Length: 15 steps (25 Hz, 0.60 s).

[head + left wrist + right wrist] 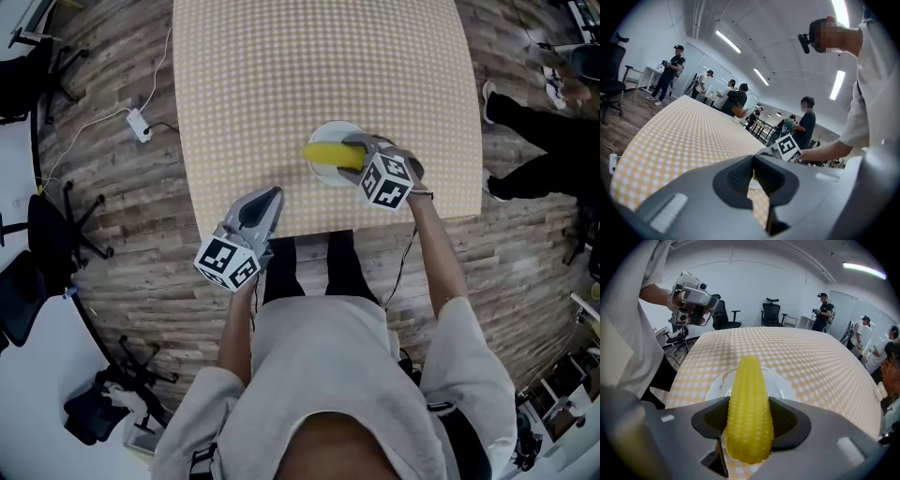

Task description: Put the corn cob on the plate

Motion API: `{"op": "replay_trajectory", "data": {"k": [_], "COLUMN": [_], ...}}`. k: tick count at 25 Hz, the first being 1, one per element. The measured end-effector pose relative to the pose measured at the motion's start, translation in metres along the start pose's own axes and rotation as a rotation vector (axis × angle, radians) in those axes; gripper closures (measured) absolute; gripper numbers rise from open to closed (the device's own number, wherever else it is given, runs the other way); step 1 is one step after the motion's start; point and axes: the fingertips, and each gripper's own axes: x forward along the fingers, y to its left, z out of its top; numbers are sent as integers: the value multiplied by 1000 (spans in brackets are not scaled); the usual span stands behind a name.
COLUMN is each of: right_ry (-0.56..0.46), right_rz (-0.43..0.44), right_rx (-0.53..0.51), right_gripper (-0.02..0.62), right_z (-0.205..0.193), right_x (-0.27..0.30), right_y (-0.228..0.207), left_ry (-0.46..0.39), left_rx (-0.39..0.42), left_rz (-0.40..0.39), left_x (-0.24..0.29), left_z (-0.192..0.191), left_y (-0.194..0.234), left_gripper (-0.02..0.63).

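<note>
Looking down over the worktop (319,66), we see a yellow-and-white checked cloth covering it from edge to edge, with a white plate (334,126) near the side closest to us. Our right gripper (354,150) has its jaws closed on the near end of the corn cob (330,155), with the pads pressing on both flanks. The cob reaches out over the plate, though we cannot tell whether it touches it. Our left gripper (270,199) hangs over the near edge of the worktop, well apart from the plate, its jaws drawn together with nothing between them.

Around the worktop lies a floor (122,197) of grey-brown wooden planks, where a white power strip (140,125) sits at the end of its cable. Black office chairs (771,312) stand against a white wall beyond the far end of the worktop. Long strip lights (728,41) run along the pale ceiling, and several people (670,70) stand in the room past the worktop's far corner.
</note>
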Motion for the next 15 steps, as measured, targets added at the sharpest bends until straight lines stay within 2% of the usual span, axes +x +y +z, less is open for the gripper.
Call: {"op": "replay_trajectory", "data": {"k": [7, 11, 15], "right_ry": [-20, -42, -54], "right_rz": [6, 31, 9], "right_rx": [10, 43, 37], "right_gripper": [337, 281, 270], "right_z": [0, 6, 13], "right_x": [0, -1, -12], "right_y": [0, 1, 0], "left_ry": [-2, -11, -28], "left_rx": [-1, 3, 15], "left_rz": [-7, -3, 0], "left_x": [5, 2, -2], "left_z": [5, 10, 18], "left_y": [0, 1, -1], "left_gripper": [598, 598, 598]}}
